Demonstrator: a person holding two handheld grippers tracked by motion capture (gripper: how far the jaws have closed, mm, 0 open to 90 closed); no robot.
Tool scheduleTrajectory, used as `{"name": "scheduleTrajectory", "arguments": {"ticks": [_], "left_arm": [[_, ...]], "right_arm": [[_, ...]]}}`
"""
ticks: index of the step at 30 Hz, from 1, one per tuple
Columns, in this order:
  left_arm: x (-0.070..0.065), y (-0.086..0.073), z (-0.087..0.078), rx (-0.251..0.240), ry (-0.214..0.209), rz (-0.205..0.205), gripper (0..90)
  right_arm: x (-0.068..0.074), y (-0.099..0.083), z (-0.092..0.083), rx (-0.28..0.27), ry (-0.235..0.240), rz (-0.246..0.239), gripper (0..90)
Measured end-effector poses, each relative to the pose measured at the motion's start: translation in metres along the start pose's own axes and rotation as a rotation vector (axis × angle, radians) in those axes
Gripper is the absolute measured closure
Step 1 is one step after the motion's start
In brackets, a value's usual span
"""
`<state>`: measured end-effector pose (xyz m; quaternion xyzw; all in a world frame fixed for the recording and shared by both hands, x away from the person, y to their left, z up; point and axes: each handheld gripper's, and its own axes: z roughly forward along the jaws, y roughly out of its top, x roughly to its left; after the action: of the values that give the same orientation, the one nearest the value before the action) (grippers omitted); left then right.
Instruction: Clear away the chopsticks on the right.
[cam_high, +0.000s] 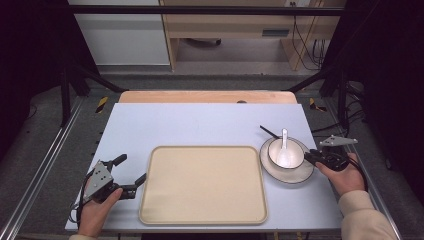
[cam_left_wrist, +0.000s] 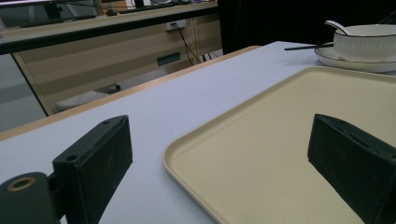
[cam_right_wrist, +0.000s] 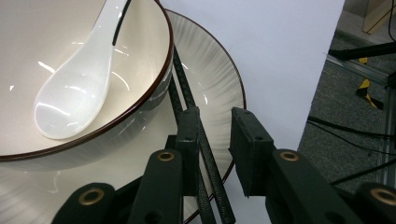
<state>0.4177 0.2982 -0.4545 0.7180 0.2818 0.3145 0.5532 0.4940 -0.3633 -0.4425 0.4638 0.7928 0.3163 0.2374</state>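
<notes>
At the table's (cam_high: 200, 120) front left corner, the left gripper (cam_high: 131, 175) has its jaws spread wide beside the empty tray (cam_high: 202, 184). Near the right edge, a bowl (cam_high: 286, 153) with a spoon (cam_high: 283, 145) sits on a plate (cam_high: 300, 174). The right gripper (cam_right_wrist: 212, 140), jaws slightly parted, straddles black chopsticks (cam_right_wrist: 187, 91) lying on the plate; the bowl hides their far ends.

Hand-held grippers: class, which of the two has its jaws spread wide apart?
The left hand-held gripper, beside the tray's left edge. The right hand-held gripper, at the plate, has its jaws much closer together.
</notes>
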Motion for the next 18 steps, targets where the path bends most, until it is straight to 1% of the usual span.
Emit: {"name": "scheduleTrajectory", "arguments": {"ticks": [1,3,4,7,9,14,15,17,18], "left_arm": [[0.0,0.0,0.0,0.0,0.001,0.0,6.4],[0.001,0.0,0.0,0.001,0.002,0.0,6.4],[0.001,0.0,0.0,0.001,0.002,0.0,6.4],[0.0,-0.001,0.0,0.007,0.003,0.001,6.4],[0.0,-0.001,0.001,0.008,0.001,0.001,6.5],[0.0,-0.001,0.0,0.007,0.003,0.001,6.4],[0.0,-0.001,0.0,0.008,0.003,0.0,6.4],[0.001,-0.001,0.001,0.009,0.002,-0.001,6.5],[0.0,-0.001,0.001,0.009,0.003,0.0,6.4]], "right_arm": [[0.0,0.0,0.0,0.004,0.0,-0.009,74.1],[0.0,0.001,-0.001,0.002,0.016,0.004,74.6],[0.001,0.001,-0.001,0.013,0.015,-0.003,75.1],[0.002,0.002,-0.001,0.015,0.02,-0.009,76.0],[0.0,0.002,0.0,0.016,0.022,-0.016,77.8],[-0.002,0.003,0.006,0.035,0.032,-0.007,79.8],[-0.003,0.003,0.008,0.044,0.036,-0.018,80.4],[-0.001,0.002,0.01,0.062,0.04,-0.008,81.6],[-0.002,0.002,0.011,0.057,0.036,-0.017,84.1]]}}
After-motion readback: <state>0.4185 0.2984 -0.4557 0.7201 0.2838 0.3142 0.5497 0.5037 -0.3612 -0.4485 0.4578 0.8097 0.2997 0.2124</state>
